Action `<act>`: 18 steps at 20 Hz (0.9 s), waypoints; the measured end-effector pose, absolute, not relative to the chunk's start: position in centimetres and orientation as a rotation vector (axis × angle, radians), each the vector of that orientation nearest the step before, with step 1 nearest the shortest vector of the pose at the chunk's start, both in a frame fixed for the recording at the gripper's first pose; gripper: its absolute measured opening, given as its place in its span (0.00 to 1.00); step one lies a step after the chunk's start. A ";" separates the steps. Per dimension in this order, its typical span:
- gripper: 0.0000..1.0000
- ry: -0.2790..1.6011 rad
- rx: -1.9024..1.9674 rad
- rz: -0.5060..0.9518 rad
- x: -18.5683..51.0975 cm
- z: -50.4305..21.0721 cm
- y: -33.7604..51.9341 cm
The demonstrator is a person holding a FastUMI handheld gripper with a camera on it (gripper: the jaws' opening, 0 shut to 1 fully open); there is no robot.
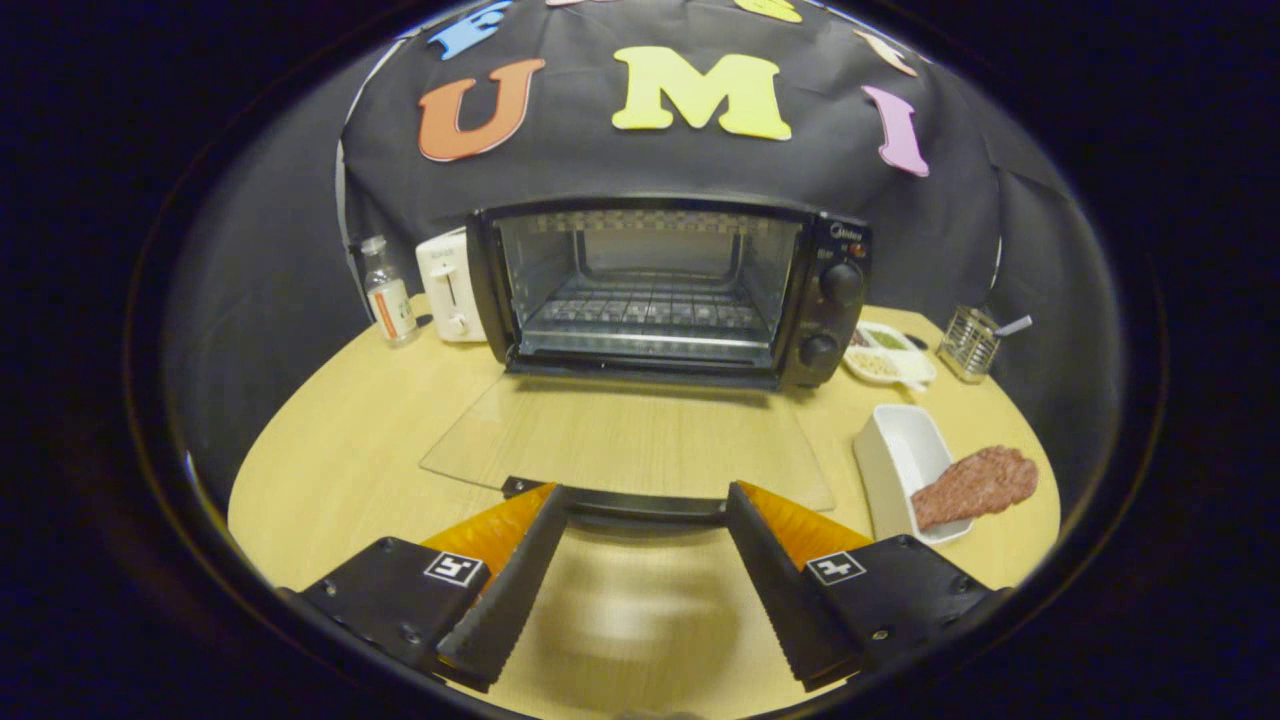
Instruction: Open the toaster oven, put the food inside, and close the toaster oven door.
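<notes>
so the toaster oven (670, 290) sits at the back of the wooden table (330, 470), and its glass door (630, 440) is swung all the way down, lying flat toward the gripper (645, 505). you can see right in to the wire rack (645, 312), nothing on it. the door's dark handle (630, 503) runs across right at the fingertips, and the fingers are spread wide, one at each end of it, gripping nothing. whether the tips actually touch the handle, i honestly can't tell from this angle.

the food, a reddish slab of meat (975, 485), lies half on a white rectangular dish (895, 460) off to the right of the door, hanging over the dish's far edge. beyond that there's a small plate of bits (888, 355) next to the oven's knobs (840, 283), and a wire holder (967, 343) with something stuck in it. left of the oven: a white toaster (450, 285) and a small clear bottle (388, 292).
</notes>
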State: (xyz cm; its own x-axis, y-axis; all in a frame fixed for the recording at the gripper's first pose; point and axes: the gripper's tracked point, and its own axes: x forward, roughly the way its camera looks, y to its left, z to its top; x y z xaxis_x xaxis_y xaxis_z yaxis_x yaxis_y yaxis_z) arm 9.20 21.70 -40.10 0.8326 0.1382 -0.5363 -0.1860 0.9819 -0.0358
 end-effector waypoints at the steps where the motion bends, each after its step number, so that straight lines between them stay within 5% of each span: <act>1: 1.00 0.541 -0.095 0.175 9.5 -38.9 20.6; 13: 1.00 0.524 -0.110 0.102 13.7 -34.2 -2.4; 18: 1.00 0.654 0.042 0.225 12.1 -37.7 -4.6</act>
